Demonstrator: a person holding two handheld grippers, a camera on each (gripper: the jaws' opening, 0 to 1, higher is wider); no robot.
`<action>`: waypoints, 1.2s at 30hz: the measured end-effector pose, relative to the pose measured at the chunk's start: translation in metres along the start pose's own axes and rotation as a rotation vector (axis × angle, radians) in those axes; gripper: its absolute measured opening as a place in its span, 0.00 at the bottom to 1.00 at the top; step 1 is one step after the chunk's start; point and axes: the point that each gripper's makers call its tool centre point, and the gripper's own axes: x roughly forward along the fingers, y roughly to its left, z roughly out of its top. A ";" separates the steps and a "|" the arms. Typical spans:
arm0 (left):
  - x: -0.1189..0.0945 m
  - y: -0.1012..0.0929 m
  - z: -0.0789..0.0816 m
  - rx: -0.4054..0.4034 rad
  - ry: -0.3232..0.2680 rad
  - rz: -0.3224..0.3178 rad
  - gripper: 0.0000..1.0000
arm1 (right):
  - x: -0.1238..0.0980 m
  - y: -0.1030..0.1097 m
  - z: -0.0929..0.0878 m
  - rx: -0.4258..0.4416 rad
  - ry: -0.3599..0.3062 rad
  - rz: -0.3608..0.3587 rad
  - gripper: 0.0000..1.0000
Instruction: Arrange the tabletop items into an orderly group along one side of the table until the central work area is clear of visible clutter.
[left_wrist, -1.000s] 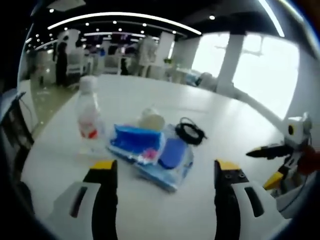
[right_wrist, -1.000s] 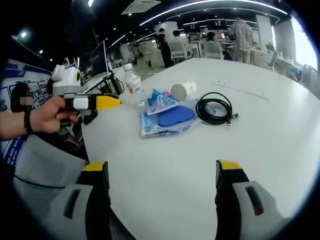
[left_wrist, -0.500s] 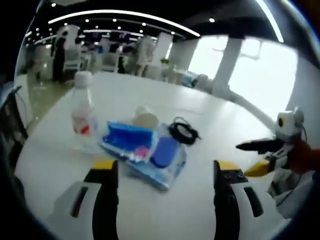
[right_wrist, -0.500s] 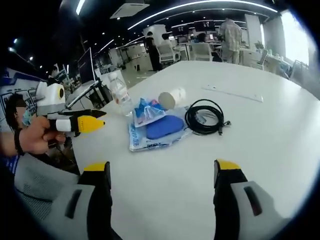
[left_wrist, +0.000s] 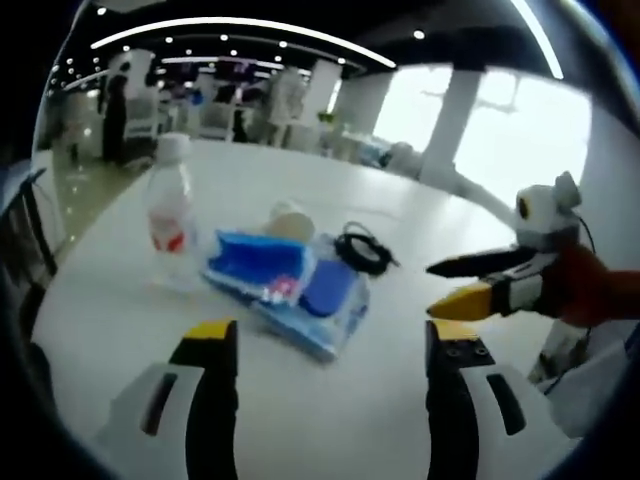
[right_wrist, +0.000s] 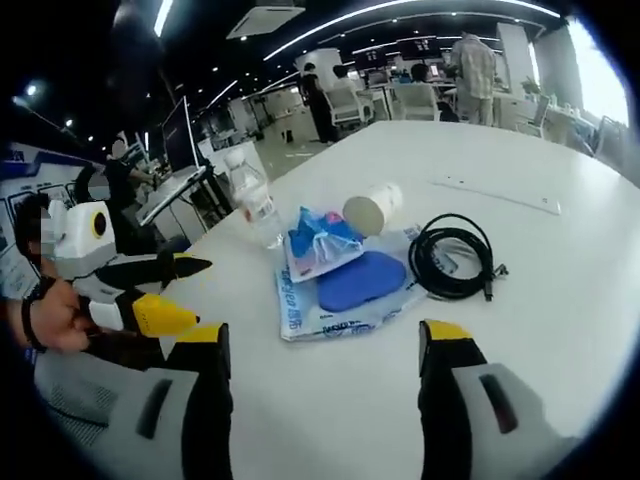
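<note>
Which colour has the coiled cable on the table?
Black; the coiled cable shows best in the right gripper view.

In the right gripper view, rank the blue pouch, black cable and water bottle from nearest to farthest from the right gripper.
1. Blue pouch, straight ahead of the right gripper.
2. Black cable, ahead to the right.
3. Water bottle, far left, upright.

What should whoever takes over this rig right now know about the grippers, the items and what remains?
Left gripper: jaws open, empty. Right gripper: jaws open, empty.
Items cluster on the white table: upright water bottle, blue pouch and blue pad on a clear plastic bag, a paper cup lying on its side, and a coiled black cable.
Done: nothing gripped.
Left: line everything up along one side.
</note>
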 end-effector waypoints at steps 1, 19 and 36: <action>-0.001 -0.001 -0.001 -0.002 0.003 -0.001 0.73 | 0.006 0.002 0.003 0.008 0.002 0.007 0.76; -0.016 -0.005 -0.007 0.095 0.021 0.013 0.81 | 0.094 0.014 0.035 0.101 0.060 0.025 0.73; -0.033 0.006 0.001 0.017 -0.015 0.042 0.79 | 0.131 -0.011 0.010 0.226 0.198 -0.140 0.43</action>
